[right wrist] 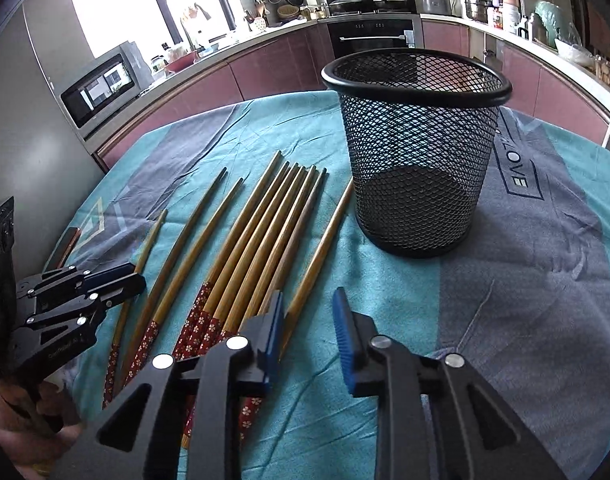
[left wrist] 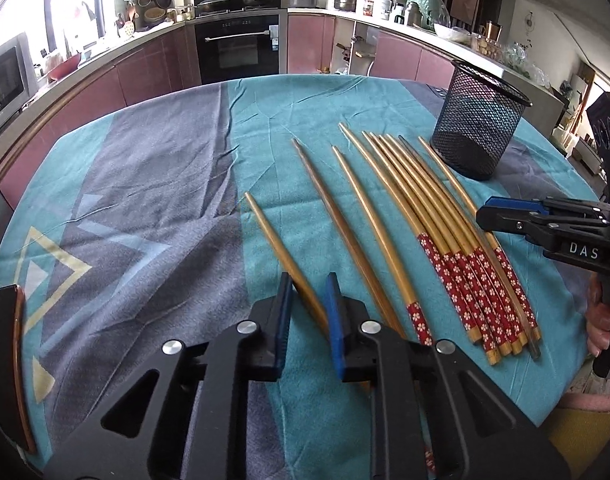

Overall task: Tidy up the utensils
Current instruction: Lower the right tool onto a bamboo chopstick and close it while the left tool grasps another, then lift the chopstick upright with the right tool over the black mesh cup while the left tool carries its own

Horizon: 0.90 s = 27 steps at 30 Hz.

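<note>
The left hand-held gripper point(left wrist: 308, 294), black with blue pads, is nearly closed around the leftmost golden-brown wooden chopstick point(left wrist: 279, 256); whether its pads press it I cannot tell. The right hand-held gripper point(right wrist: 309, 316) hangs with jaws narrowed, the outermost chopstick of the bundle point(right wrist: 319, 254) beside its left pad. More red-flowered chopsticks point(left wrist: 457, 248) lie on the teal and grey cloth-covered counter point(left wrist: 145, 208). Beyond stands an upright black wire-mesh cup point(right wrist: 419, 148).
</note>
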Each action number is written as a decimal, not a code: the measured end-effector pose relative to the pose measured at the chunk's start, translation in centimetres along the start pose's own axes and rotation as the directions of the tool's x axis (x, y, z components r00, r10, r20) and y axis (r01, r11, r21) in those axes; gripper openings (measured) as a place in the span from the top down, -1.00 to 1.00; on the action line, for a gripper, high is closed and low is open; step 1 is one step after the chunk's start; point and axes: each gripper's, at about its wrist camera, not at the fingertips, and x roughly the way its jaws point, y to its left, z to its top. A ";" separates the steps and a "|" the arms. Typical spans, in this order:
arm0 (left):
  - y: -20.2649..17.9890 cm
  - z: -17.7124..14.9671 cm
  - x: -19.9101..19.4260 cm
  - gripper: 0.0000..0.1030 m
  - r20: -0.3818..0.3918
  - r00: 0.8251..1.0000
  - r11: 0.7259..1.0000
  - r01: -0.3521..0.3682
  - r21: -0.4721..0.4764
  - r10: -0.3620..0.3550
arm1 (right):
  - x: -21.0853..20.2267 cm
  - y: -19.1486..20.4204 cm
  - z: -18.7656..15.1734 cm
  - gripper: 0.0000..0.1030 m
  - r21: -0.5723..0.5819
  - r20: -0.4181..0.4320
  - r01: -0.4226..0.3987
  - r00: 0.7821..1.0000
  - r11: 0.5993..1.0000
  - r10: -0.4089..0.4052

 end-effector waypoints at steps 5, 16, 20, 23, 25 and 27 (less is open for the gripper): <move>0.0 0.5 0.4 0.61 -0.009 1.000 1.000 -0.004 0.014 0.004 | 0.5 0.1 0.5 0.71 -0.001 -0.021 0.009 1.000 1.000 -0.009; 0.1 1.2 0.8 0.77 -0.015 1.000 1.000 -0.004 -0.014 0.003 | 1.4 -0.5 1.5 0.82 0.037 -0.013 -0.009 1.000 0.999 0.009; 0.3 1.3 0.8 0.84 -0.011 1.000 1.000 0.003 -0.027 -0.003 | 1.1 -1.1 1.3 0.87 0.064 -0.002 -0.036 0.999 0.997 0.036; 0.4 1.3 0.7 0.85 -0.014 1.000 0.999 0.018 -0.032 -0.018 | 0.7 -0.9 1.2 0.88 0.060 0.008 -0.058 0.998 0.997 0.057; 0.5 1.3 0.4 0.86 -0.013 0.999 0.999 0.031 -0.038 -0.031 | 0.2 -0.7 1.2 0.88 0.050 0.019 -0.073 0.997 0.996 0.072; 0.6 1.4 0.0 0.86 -0.006 0.999 0.998 0.048 -0.040 -0.048 | -0.3 -0.6 1.2 0.88 0.044 0.031 -0.086 0.996 0.995 0.084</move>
